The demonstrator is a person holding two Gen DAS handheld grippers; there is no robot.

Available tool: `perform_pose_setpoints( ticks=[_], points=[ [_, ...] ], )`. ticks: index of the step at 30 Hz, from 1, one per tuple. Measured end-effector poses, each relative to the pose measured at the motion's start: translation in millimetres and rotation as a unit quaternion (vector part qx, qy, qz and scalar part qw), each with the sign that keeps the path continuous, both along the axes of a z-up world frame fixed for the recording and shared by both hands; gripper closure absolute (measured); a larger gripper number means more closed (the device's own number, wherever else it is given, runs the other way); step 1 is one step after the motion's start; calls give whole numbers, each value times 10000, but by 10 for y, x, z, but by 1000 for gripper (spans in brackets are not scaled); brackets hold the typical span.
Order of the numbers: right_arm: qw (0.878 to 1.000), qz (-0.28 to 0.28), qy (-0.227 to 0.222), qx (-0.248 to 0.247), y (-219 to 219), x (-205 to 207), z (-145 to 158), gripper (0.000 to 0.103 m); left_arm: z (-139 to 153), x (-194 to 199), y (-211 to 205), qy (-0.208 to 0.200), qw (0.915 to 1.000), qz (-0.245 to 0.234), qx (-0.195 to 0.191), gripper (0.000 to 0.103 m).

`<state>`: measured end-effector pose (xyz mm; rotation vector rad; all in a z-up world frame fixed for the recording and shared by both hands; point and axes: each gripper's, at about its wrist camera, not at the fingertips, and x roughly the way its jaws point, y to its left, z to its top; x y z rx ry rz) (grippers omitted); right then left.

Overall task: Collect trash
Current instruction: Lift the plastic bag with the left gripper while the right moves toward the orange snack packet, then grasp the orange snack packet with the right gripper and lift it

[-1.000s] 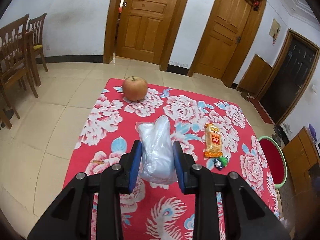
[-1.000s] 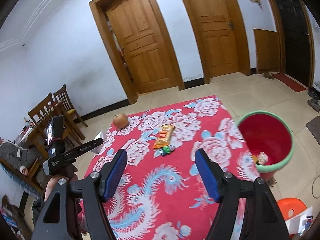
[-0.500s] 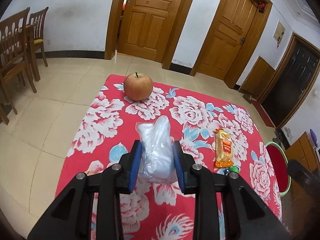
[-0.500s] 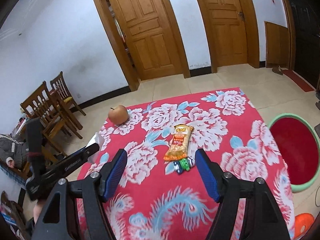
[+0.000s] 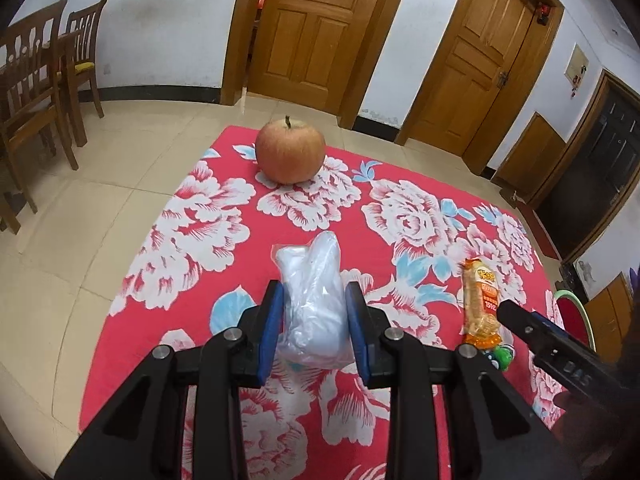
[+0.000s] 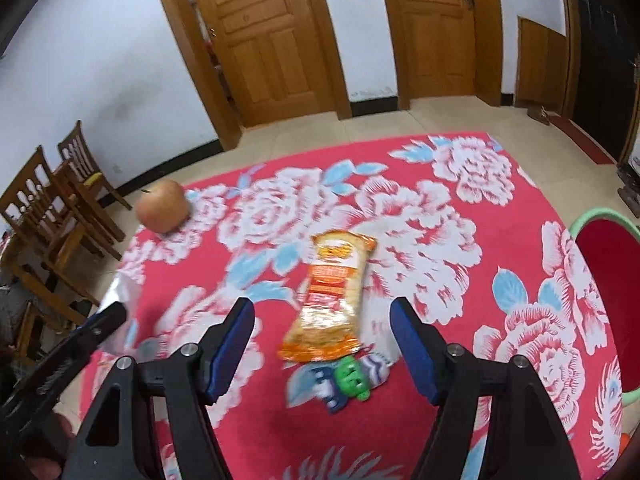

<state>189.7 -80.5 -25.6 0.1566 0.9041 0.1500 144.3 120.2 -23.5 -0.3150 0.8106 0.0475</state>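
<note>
Even indoor light, strong fisheye bending with dark corners; right view motion-blurred.

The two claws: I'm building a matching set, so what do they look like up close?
Both the left claw and the right claw have black angular plastic arms with cut-out openings, silver round pivot bolts, and flat blue pads inside each finger. No cables or sleeves show.

Thin, crinkled translucent plastic bag (image 5: 314, 304); glossy orange foil-like snack wrapper (image 6: 332, 300); red floral cloth (image 6: 440, 240), matt and woven; varnished wooden doors (image 5: 316, 28); polished floor tiles (image 5: 60, 240).
</note>
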Motion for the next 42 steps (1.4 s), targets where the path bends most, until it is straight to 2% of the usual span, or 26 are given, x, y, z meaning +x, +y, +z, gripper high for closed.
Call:
perform_pose_setpoints(
  ticks=[11, 18, 20, 22, 23, 25, 26, 34, 42],
  points=[
    [9994, -120, 302, -109, -62, 174, -277, 30, -110, 15, -82, -18, 9999, -97, 129, 71],
    [9995, -27, 226, -214, 24, 172, -298, 31, -125, 8, -94, 2, 9999, -113, 124, 71],
    [9994, 69, 185, -272, 68, 166, -302, 36, -125, 13, -96, 3, 9999, -112, 126, 71],
    [9993, 200, 152, -270, 117, 158, -299, 51, -126, 12, -97, 10, 9999, -111, 124, 71],
    [9993, 289, 153, -193, 137, 157, -297, 56, -125, 13, -96, 9, 9999, -113, 118, 71],
    [9989, 425, 177, -36, 159, 161, -299, 74, -122, 5, -97, 8, 9999, -113, 117, 71],
    [9985, 495, 202, 81, 165, 163, -303, 77, -123, 9, -95, 9, 9999, -118, 119, 71],
    [9979, 579, 129, 277, 164, 92, -269, 82, -110, 11, -102, -18, 9998, -142, 105, 71],
    [9973, 501, -176, 502, 0, -89, -10, 82, -80, 2, -125, -43, 9998, -164, 100, 71]
  ],
)
